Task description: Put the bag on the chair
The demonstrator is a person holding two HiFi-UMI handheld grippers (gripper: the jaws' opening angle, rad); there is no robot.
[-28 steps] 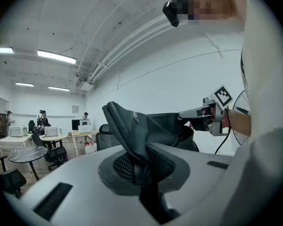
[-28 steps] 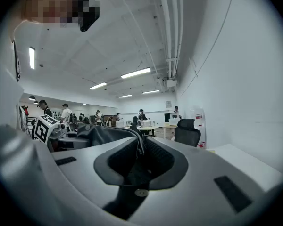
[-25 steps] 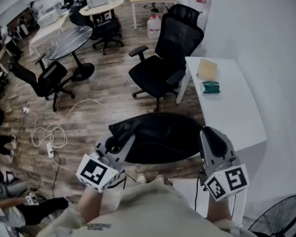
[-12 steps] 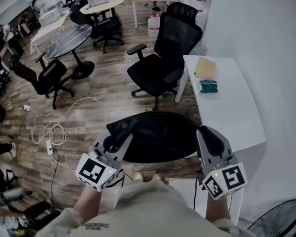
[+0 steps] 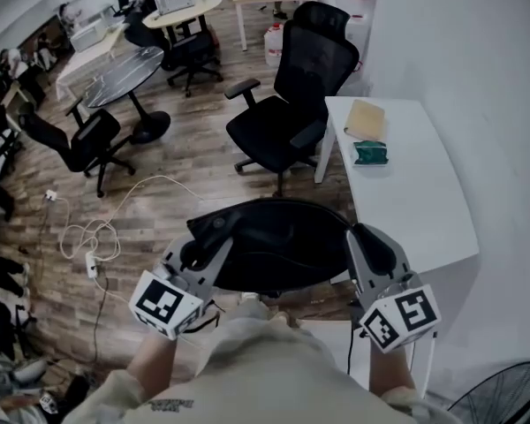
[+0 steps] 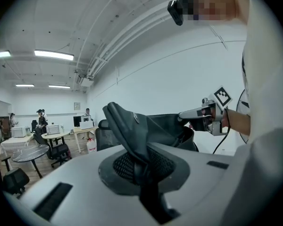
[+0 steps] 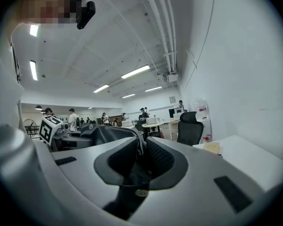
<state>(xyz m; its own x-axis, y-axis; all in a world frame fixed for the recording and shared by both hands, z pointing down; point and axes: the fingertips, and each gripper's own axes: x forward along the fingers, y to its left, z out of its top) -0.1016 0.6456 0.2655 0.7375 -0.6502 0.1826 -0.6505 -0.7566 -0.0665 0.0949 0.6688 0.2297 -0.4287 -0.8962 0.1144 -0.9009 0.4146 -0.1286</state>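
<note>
Large black soft bag point(image 5: 278, 250) hung in the air, close in front of the person, held up at both ends over the brown wood-plank floor point(image 5: 172, 179).

Left tongs point(image 5: 214, 244) were pressed together on a fold of the bag's left rim; in the left gripper view the dark fabric stood up out of the pinch point(image 6: 140, 164). Right tongs point(image 5: 367, 237) pinched the right rim, with fabric caught between the ribbed pads point(image 7: 137, 161). The bag's mouth sagged open between the two.

Black mesh office chair with headrest point(image 5: 287, 113) stood farther off, well apart from the bag, with its seat bare. White counter point(image 5: 420, 201) ran along the right, beside the chair, carrying a flat tan packet point(image 5: 366, 119) and a small green object point(image 5: 371, 153). White cable point(image 5: 97, 228) lay looped on the floor to the left.
</note>
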